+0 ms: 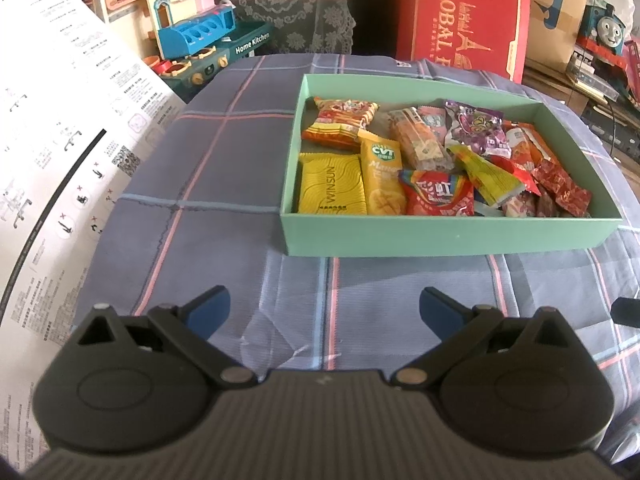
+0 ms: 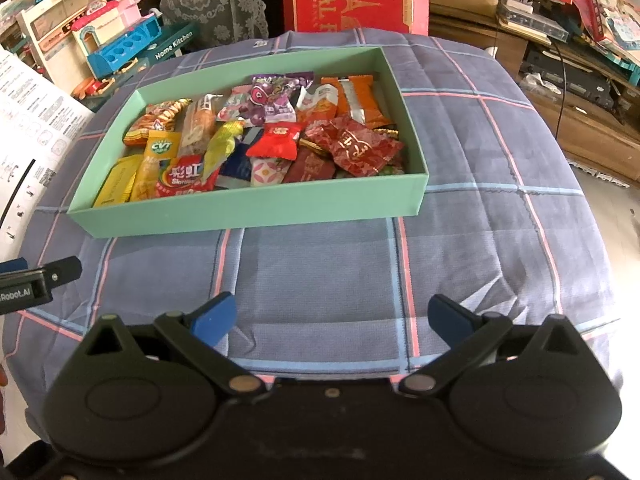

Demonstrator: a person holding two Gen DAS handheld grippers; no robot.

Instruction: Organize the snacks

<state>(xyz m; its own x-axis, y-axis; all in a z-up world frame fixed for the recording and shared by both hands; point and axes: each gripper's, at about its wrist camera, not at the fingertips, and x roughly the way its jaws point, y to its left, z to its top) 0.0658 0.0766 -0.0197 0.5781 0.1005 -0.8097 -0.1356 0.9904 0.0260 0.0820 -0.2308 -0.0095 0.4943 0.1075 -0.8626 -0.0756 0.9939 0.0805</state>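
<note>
A shallow green box (image 1: 440,236) sits on the plaid cloth and holds several snack packets. Among them are a yellow WINSUN packet (image 1: 332,186), a yellow CVT mango pack (image 1: 382,178), a purple grape bag (image 1: 478,124) and red wrappers (image 1: 564,188). The box also shows in the right wrist view (image 2: 256,210), with a red candy bag (image 2: 276,140) in the middle. My left gripper (image 1: 325,310) is open and empty, short of the box's near wall. My right gripper (image 2: 332,318) is open and empty, also short of the box.
A blue plaid cloth (image 1: 200,200) covers the table. A printed instruction sheet (image 1: 60,140) lies at the left. A red gift box (image 1: 460,20) stands behind the table, with toy kitchen sets (image 1: 200,40) at back left. The left gripper's side (image 2: 36,280) shows at the right view's left edge.
</note>
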